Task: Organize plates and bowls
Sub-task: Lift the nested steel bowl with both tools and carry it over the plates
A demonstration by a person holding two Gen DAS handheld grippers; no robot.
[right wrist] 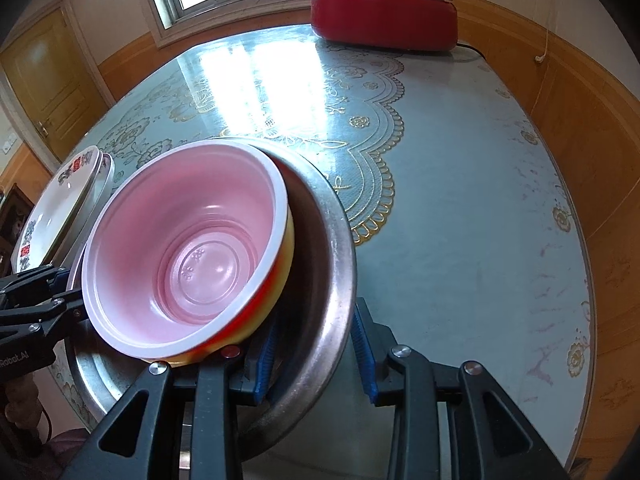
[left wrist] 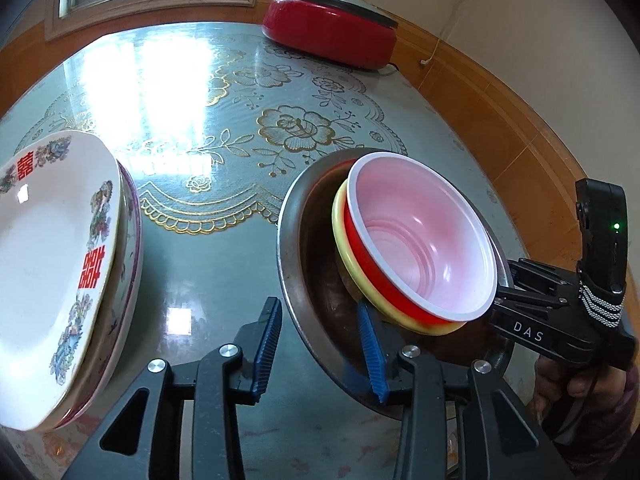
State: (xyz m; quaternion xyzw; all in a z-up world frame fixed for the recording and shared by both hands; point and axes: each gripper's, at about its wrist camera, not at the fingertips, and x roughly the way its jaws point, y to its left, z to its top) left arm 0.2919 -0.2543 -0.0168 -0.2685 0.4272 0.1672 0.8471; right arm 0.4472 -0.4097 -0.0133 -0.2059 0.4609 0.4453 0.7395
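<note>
1. Blue-padded fingers of the left gripper [left wrist: 320, 352] stand spread apart on either side of the near rim of the metal basin [left wrist: 292, 264], one pad inside the rim and one outside, not pressed on it.
2. Across the basin, the right gripper [right wrist: 316, 356] also straddles the rim, one pad inside and one outside; a gap shows on the outer side, so it is spread and not clamped.
3. Inside the basin sits a yellow bowl [left wrist: 348, 264], and nested in that is a red bowl [left wrist: 420, 236] with a white rim and pink inside. The pair leans toward the right gripper's side of the basin.
4. Left of the basin, well apart, lie two stacked plates [left wrist: 52, 264]: a white one with red characters and flowers on top of one with a purple edge.
5. Beyond the basin, at the far end of the table [left wrist: 208, 240], stands a red electric pan [left wrist: 332, 32] with a lid and red knob, its cord trailing off behind.
6. A lace-patterned mat [left wrist: 240, 128] lies under the glass top between the basin and the pan.
</note>
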